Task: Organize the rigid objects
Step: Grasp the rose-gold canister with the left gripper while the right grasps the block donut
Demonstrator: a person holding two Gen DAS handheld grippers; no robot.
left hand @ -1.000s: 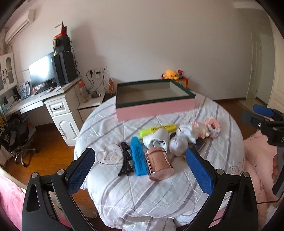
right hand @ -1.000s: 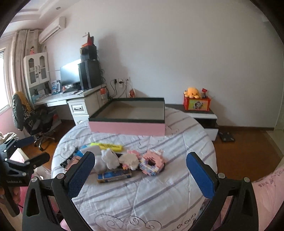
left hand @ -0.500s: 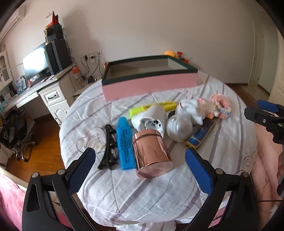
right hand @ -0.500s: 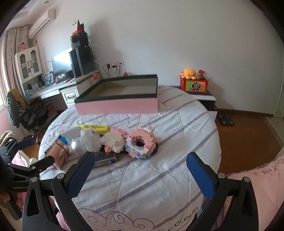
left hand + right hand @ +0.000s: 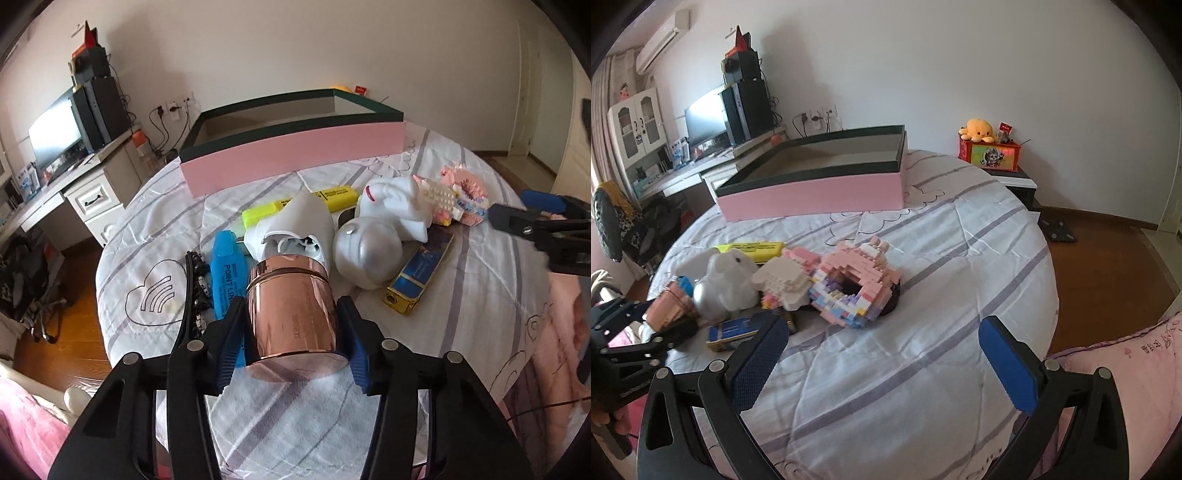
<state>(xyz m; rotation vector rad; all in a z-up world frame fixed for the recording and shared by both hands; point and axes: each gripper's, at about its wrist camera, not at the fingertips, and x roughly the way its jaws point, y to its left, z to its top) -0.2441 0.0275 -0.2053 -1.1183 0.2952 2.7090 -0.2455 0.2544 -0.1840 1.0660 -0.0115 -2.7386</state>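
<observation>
My left gripper (image 5: 290, 343) is shut on a rose-gold metal can (image 5: 291, 314) that lies on its side on the round table. Behind the can lie a blue marker (image 5: 227, 277), a yellow highlighter (image 5: 314, 201), a white figure (image 5: 295, 229), a silver ball (image 5: 367, 254), a white rabbit (image 5: 395, 206) and a blue-gold box (image 5: 421, 273). My right gripper (image 5: 882, 354) is open and empty over the striped cloth, just short of a pink brick model (image 5: 857, 284). The pink box with a dark rim (image 5: 812, 177) stands open at the table's back.
A black hair clip (image 5: 194, 288) lies left of the blue marker. A desk with a monitor (image 5: 705, 122) stands at the left. A low cabinet with a red box and an orange plush (image 5: 990, 147) is behind the table. The table edge drops to a wood floor (image 5: 1108, 280).
My left gripper has moved forward and closed its fingers on the rose-gold can. My right gripper has come closer to the table and the brick model, still open.
</observation>
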